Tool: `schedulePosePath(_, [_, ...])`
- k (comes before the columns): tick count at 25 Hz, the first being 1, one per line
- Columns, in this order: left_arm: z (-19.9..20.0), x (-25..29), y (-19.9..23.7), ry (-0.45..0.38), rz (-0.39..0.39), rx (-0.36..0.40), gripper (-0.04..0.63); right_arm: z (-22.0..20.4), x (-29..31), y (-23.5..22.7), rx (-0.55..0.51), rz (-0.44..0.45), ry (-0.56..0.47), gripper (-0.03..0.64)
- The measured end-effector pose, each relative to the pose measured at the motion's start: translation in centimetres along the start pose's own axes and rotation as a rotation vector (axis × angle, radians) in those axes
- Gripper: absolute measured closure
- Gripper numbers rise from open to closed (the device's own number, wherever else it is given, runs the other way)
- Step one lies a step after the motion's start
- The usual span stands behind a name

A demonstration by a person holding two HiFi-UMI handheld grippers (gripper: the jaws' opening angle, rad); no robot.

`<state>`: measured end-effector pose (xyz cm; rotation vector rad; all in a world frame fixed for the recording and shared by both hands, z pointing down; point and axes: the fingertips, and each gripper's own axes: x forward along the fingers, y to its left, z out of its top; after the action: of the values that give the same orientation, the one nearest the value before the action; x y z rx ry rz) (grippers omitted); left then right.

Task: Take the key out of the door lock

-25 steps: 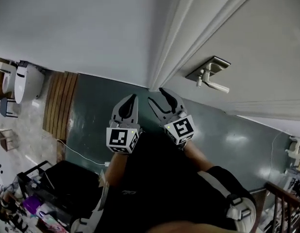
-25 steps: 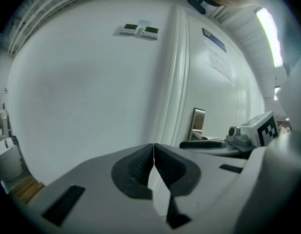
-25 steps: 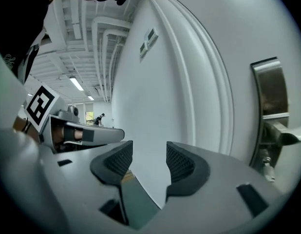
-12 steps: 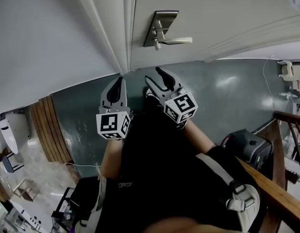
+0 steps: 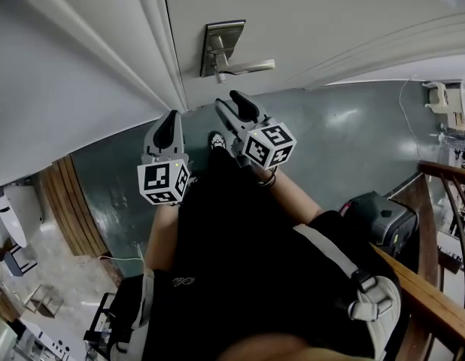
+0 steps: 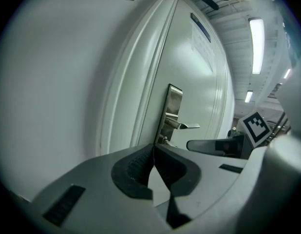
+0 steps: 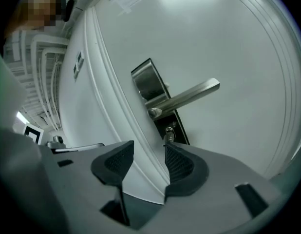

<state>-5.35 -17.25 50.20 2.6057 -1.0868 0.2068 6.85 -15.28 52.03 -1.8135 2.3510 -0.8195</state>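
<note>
A: Where is the key?

B: It is in the keyhole, in the dark lower part of the lock plate point(image 7: 146, 84) on the white door point(image 7: 228, 43). The key point(image 7: 169, 136) is small and metallic and sits just below the lever handle point(image 7: 189, 95). Its exact shape is too small to make out.

A: What has changed in the last second?

B: In the head view the handle was far off to the right. It now sits almost straight ahead, with both grippers raised close beneath it. The right gripper point(image 7: 149, 149) has moved nearest and points at the lock.

A: Is that gripper holding anything?

B: No. Its jaws are wide apart and are closing a little. Nothing is between them. The key shows just past the tip of the right-hand pad point(image 7: 178, 161) and is not yet inside the gap.

A: And the left one?

B: The left gripper point(image 6: 154, 149) has its pads pressed together with nothing in them. It is held to the left, near the door frame point(image 5: 153, 43).

A: What does that mean for the task?

B: The approach looks nearly finished, but the key has not been gripped. The right gripper probably needs to shift slightly right so its pads straddle the key.
</note>
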Motion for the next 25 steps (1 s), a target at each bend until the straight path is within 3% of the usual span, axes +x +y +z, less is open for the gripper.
schedulePosePath(8, [-0.4, 1.7, 0.3, 0.024, 0.027, -0.013, 0.571, 0.3, 2.5, -1.9, 0.077, 0.023, 0.022, 0.408])
schedulePosePath(15, [-0.4, 2.2, 0.5, 0.032, 0.041, -0.013, 0.571, -0.2, 4.4, -3.9, 0.367, 0.058, -0.01, 0.407])
schedulePosePath(25, [-0.7, 2.2, 2.0, 0.053, 0.08, -0.016, 0.571, 0.6, 6.6, -4.0, 0.581, 0.14, -0.097, 0.45])
